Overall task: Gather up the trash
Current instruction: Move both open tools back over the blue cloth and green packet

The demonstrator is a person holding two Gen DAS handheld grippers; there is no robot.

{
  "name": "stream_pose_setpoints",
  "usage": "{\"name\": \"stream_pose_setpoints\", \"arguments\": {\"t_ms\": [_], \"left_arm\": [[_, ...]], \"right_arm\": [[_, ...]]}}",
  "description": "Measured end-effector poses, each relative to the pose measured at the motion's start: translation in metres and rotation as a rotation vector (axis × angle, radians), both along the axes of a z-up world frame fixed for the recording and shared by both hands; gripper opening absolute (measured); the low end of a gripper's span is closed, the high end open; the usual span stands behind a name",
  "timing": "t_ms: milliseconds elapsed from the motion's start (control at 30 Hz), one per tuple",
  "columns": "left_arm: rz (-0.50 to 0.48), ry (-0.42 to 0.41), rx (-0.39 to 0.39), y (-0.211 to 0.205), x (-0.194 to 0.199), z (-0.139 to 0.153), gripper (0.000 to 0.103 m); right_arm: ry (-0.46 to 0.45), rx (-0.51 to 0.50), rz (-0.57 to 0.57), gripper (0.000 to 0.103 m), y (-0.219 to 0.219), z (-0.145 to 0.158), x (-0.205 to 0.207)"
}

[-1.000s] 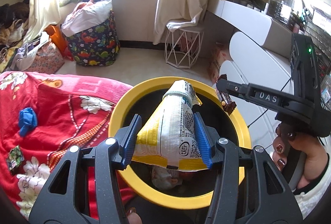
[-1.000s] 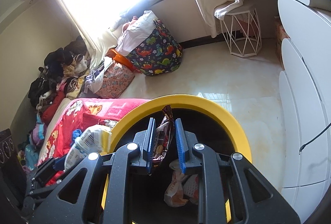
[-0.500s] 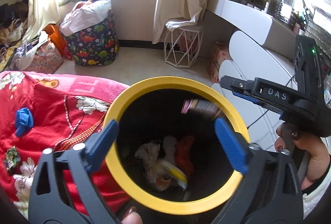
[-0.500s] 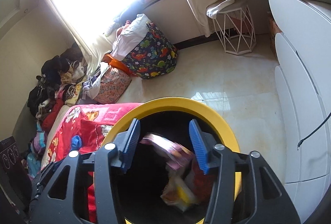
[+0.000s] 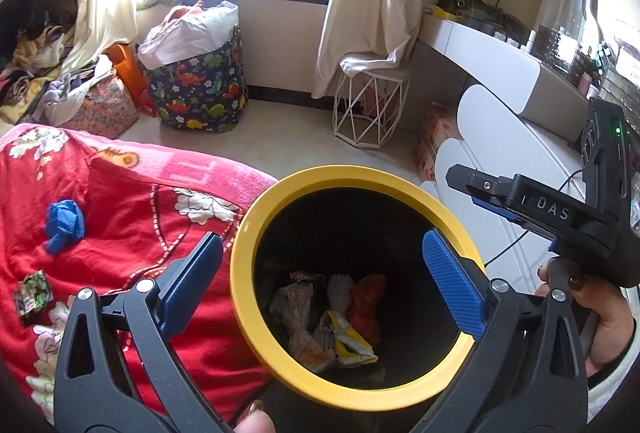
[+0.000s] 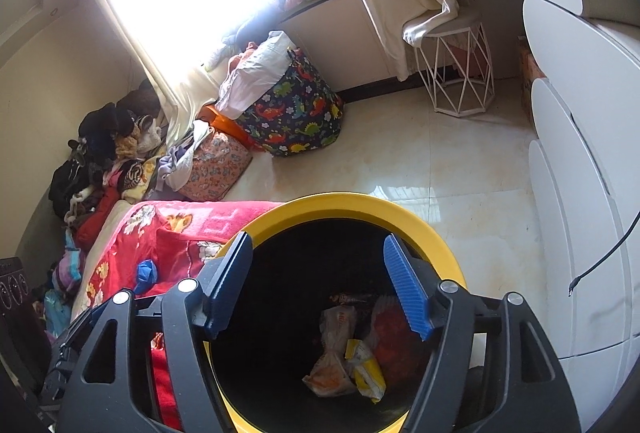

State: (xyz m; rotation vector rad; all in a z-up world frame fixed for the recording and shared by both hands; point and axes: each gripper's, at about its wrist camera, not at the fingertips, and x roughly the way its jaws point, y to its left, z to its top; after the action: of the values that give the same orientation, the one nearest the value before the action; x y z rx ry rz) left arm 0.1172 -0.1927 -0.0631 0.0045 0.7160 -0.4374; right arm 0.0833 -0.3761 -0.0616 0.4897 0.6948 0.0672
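A black bin with a yellow rim (image 5: 256,229) (image 6: 436,233) stands beside the bed. Several crumpled wrappers (image 5: 332,317) (image 6: 348,353) lie at its bottom, among them the yellow-white bag (image 5: 348,341) and a dark wrapper (image 5: 308,276). My left gripper (image 5: 320,273) is open and empty above the bin mouth. My right gripper (image 6: 320,285) is open and empty above the bin too; it also shows in the left wrist view (image 5: 520,201). A blue crumpled scrap (image 5: 64,225) (image 6: 145,271) and a small green wrapper (image 5: 34,291) lie on the red blanket (image 5: 120,233).
The bed with the red floral blanket lies to the bin's left. White rounded drawers (image 6: 580,193) stand to the right. A dinosaur-print bag (image 5: 200,93), a wire stool (image 5: 372,109) and piled clothes (image 6: 104,153) are across the tiled floor.
Both grippers opened. The yellow-white bag dropped from the left gripper and the dark wrapper dropped from the right gripper; both now lie at the bottom of the bin.
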Motion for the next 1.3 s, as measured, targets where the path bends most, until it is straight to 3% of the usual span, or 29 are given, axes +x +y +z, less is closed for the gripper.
{"name": "stream_pose_setpoints", "arguments": {"t_ms": [533,1233,1300], "left_arm": [[0.088,-0.03,-0.033,0.04,-0.005,0.012,0.092],[0.262,-0.07,-0.07,0.124,-0.016,0.029,0.092],[0.28,-0.07,-0.072,0.133,-0.017,0.029,0.092]], "right_arm": [[-0.025,-0.036,0.071,0.066,0.031,0.016,0.003],[-0.049,-0.082,0.248,0.067,0.114,0.032,0.023],[-0.049,-0.088,0.268,0.071,0.125,0.033,0.025]]}}
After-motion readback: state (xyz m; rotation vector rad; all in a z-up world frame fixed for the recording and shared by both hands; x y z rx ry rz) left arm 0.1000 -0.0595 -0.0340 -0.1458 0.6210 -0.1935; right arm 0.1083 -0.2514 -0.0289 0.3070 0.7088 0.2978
